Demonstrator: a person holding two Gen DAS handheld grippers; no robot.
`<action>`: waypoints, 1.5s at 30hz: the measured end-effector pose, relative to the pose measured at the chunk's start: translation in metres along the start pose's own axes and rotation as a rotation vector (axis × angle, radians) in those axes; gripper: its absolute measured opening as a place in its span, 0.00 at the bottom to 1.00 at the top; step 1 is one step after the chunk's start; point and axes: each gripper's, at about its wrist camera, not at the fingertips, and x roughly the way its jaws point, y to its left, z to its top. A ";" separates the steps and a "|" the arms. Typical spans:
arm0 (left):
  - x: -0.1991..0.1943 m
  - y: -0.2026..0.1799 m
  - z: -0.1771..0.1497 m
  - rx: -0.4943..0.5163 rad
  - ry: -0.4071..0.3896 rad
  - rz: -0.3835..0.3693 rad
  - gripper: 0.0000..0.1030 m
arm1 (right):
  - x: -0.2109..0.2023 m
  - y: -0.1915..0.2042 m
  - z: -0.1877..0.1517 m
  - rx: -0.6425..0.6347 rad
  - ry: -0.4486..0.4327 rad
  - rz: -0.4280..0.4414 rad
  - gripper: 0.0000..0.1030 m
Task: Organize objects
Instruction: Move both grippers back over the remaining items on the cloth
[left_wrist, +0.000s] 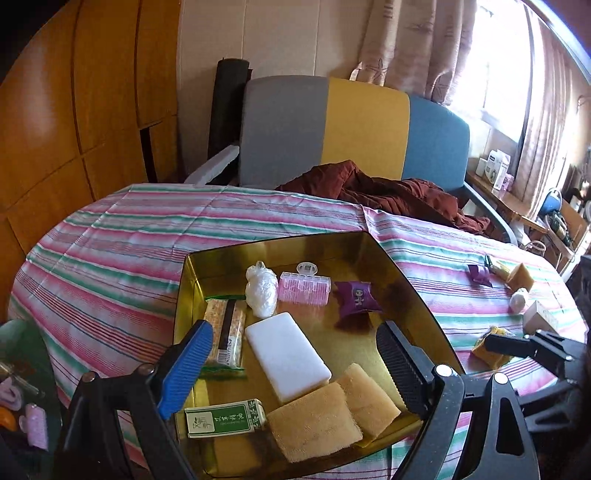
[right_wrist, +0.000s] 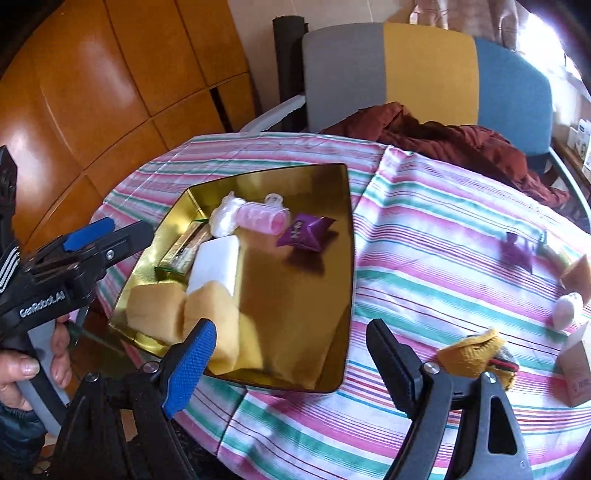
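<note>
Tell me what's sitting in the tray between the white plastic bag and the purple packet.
A pink hair clip lies between the white plastic bag and the purple packet, clearest in the left wrist view.

We see a tray (left_wrist: 413, 280) of glossy gold metal, mirror-smooth, on a matt striped cloth (left_wrist: 110, 251). Inside it – two rough, porous sponges (left_wrist: 317, 421), a smooth white foam block (left_wrist: 288, 356), a crinkly purple foil packet (left_wrist: 356, 299) and clear pink plastic. The wood panels (left_wrist: 74, 110) behind shine, varnished.
</note>
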 end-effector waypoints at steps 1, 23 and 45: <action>-0.002 -0.002 0.000 0.008 -0.006 0.001 0.88 | -0.001 -0.002 0.000 0.004 -0.004 -0.008 0.82; -0.010 -0.066 0.006 0.170 -0.017 -0.099 0.88 | -0.054 -0.134 -0.008 0.247 -0.068 -0.272 0.82; 0.052 -0.228 -0.021 0.413 0.193 -0.394 0.88 | -0.122 -0.328 -0.094 0.960 -0.251 -0.409 0.82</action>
